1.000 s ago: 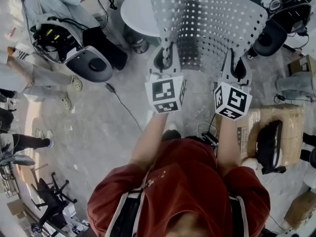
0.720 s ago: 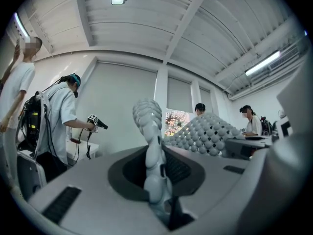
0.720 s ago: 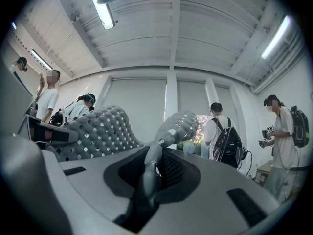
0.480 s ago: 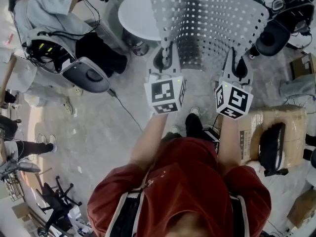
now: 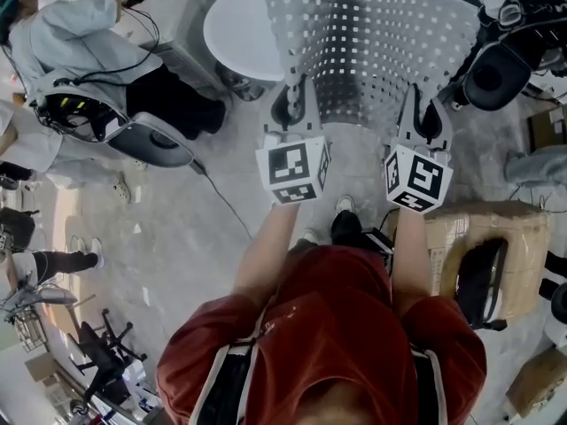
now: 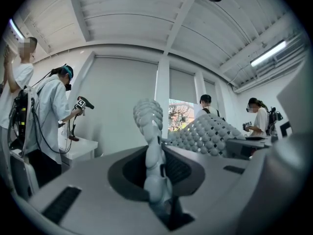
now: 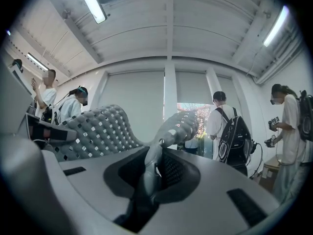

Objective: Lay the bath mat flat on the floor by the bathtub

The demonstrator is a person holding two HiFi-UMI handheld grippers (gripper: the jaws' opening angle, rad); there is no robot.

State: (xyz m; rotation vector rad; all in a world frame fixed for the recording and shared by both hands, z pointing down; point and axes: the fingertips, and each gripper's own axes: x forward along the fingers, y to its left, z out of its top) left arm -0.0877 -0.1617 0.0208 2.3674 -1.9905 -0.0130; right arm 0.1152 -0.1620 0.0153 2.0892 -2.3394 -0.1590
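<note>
The bath mat (image 5: 372, 51), grey and full of square holes, hangs spread in the air between my two grippers, above the floor. My left gripper (image 5: 292, 106) is shut on its left edge, and my right gripper (image 5: 423, 118) is shut on its right edge. In the left gripper view the pinched mat edge (image 6: 150, 146) stands up out of the left gripper (image 6: 157, 177), and the rest of the mat curves off to the right. In the right gripper view the right gripper (image 7: 149, 174) pinches a fold of the mat (image 7: 98, 130), which billows to the left.
A round white table (image 5: 237, 27) stands just behind the mat. A cardboard box (image 5: 523, 237) with a black device (image 5: 478, 277) on it sits at my right. A person (image 5: 80, 42) with gear stands at the left, and a cable (image 5: 221, 193) trails over the floor. More people (image 7: 232, 131) stand around.
Both grippers keep their hold on the mat and stay almost in place. My black shoe has stepped forward under the grippers. The person at the left has shifted up and left.
</note>
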